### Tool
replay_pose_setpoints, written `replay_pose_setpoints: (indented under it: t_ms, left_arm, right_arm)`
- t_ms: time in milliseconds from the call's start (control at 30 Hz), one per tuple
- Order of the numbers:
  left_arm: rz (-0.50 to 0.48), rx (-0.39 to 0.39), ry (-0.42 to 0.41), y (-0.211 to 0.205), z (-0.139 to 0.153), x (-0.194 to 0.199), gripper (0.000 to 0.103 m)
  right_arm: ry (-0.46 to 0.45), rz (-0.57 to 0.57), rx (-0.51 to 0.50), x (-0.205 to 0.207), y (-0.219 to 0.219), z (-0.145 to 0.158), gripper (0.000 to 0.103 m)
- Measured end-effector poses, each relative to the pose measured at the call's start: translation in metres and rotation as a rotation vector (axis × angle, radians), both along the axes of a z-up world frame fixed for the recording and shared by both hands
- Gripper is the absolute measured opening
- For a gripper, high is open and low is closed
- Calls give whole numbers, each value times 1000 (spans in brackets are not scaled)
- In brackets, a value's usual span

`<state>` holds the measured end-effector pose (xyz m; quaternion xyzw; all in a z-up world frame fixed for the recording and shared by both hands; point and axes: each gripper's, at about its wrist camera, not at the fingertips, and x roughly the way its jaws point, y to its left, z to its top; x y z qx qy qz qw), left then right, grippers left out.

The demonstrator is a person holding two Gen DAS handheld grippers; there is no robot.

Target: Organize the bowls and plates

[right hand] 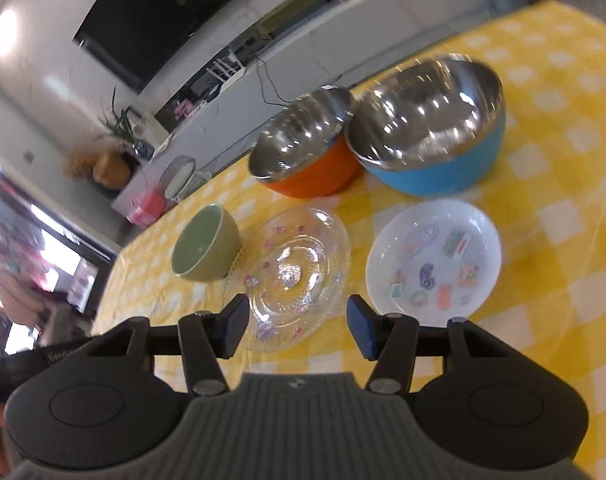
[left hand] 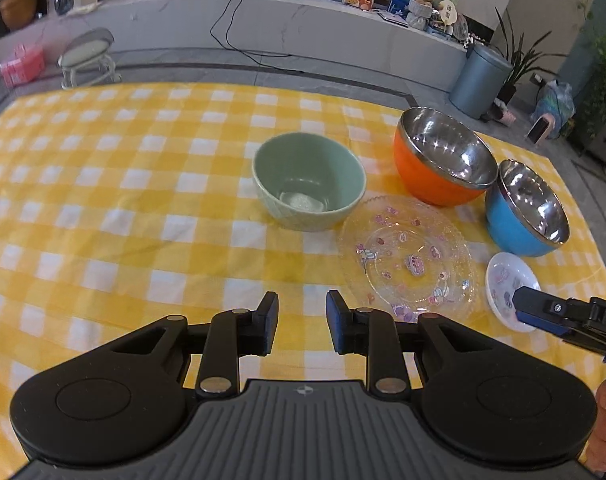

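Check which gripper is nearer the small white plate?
Right. The right gripper hovers at the small white plate's near edge; the left gripper sits farther left, beyond the clear glass plate.

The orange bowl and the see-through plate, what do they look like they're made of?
Orange bowl: likely stainless steel inside, mirror-bright with sharp reflections, under a matte orange outer shell, plastic or coating. Clear plate: glass or clear acrylic, transparent with a beaded rim and printed cartoon figures.
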<state>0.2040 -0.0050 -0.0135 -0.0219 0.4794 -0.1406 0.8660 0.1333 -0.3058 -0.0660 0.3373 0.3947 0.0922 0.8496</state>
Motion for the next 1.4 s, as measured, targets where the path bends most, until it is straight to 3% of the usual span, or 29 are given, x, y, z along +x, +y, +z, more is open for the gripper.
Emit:
replay_pose_setpoints:
  t_ms: [233, 433, 500, 667, 833, 1033, 1167, 1333, 1400]
  left_arm:
    - [-1, -109, 16, 1, -16, 15, 31]
    - [22, -219, 16, -8, -27, 28, 41]
    - [40, -235, 1, -9, -31, 29, 42]
    - [51, -277, -8, -13, -41, 31, 42]
    - [81, -309, 0, -12, -54, 34, 42]
    - [98, -407, 8, -2, -68, 42, 42]
    - [95, -448, 14, 0, -72, 46, 37]
    - [95, -475, 12, 5, -76, 46, 30]
    - [105, -483, 22, 6, -78, 47, 22]
  right_arm:
    - [16, -26, 65, 9, -6, -11, 42]
    - [27, -62, 96, 37, -3, -19, 32]
    - [30, -63, 116, 40, 0, -21, 32]
    - [54, -68, -6, 38, 9, -15, 37]
    - [114, -83, 74, 40, -1, -30, 39]
    - [87, -106, 38, 44, -3, -33, 38]
    - [71, -132, 62, 51, -8, -39, 29]
    - [52, -131, 87, 54, -12, -42, 26]
    - [48, -128, 81, 52, -11, -41, 25]
